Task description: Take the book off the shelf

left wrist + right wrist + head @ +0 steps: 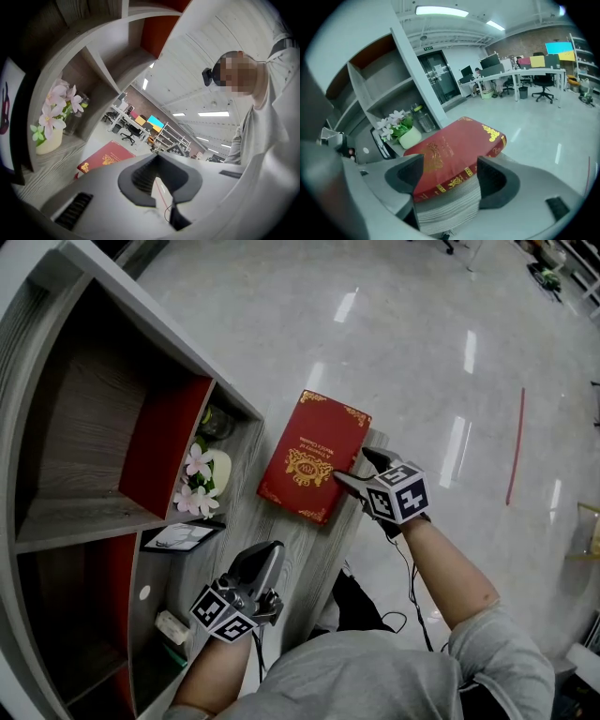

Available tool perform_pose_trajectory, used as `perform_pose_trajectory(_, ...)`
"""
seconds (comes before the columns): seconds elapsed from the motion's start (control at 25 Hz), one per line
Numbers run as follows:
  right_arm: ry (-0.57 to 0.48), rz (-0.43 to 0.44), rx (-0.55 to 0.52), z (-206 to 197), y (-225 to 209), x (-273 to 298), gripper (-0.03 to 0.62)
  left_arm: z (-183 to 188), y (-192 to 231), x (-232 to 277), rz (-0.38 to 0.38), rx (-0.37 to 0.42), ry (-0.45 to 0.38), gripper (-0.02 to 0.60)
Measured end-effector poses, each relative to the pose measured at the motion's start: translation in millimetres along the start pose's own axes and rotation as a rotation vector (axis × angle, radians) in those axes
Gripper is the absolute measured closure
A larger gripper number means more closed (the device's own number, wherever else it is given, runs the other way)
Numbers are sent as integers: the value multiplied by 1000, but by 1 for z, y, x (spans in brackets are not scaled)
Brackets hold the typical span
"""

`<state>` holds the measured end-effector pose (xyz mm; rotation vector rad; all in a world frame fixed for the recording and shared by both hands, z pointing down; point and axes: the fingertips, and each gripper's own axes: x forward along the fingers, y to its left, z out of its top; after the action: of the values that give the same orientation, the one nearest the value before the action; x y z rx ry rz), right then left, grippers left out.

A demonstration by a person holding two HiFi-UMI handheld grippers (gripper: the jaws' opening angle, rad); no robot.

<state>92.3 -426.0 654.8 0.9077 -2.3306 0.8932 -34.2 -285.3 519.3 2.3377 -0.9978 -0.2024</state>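
A thick red book (pixel 314 457) with gold ornament lies flat on the grey wooden ledge (pixel 281 549) in front of the shelf unit (pixel 84 427). My right gripper (pixel 354 467) is at the book's near right corner. In the right gripper view the book (pixel 454 145) fills the gap between the jaws, red cover up and page edges toward the camera, with both pads against its sides. My left gripper (pixel 265 557) hovers over the near end of the ledge, jaws together and empty. The left gripper view shows the book (pixel 105 158) lying beyond the closed jaws.
A white pot of pink flowers (pixel 202 479) and a glass jar (pixel 216 421) stand in a shelf compartment next to the book. A framed picture (pixel 178 537) sits in the compartment below. Red panels (pixel 164 442) line the compartments. Glossy floor (pixel 422 343) lies beyond the ledge.
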Motion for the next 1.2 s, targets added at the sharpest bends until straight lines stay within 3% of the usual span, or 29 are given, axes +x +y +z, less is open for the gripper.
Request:
perform_pose_trajectory(0.4,-101,118,-97,45,51,-31,329,41,-14,-26,58,54,-81,569)
perform_pose_trajectory(0.52,-134,191,-124,60,79,-39,361,55,-24,-40,86,87,-110,569)
perform_pose_trajectory(0.84,-159,447,-217,86,190,-54,418,101,-54,-106,203,179,-228,569)
perform_pose_trajectory(1.2,-158,690,-398,105,343,-75,487,140,-102,-232,407,268,-376,569)
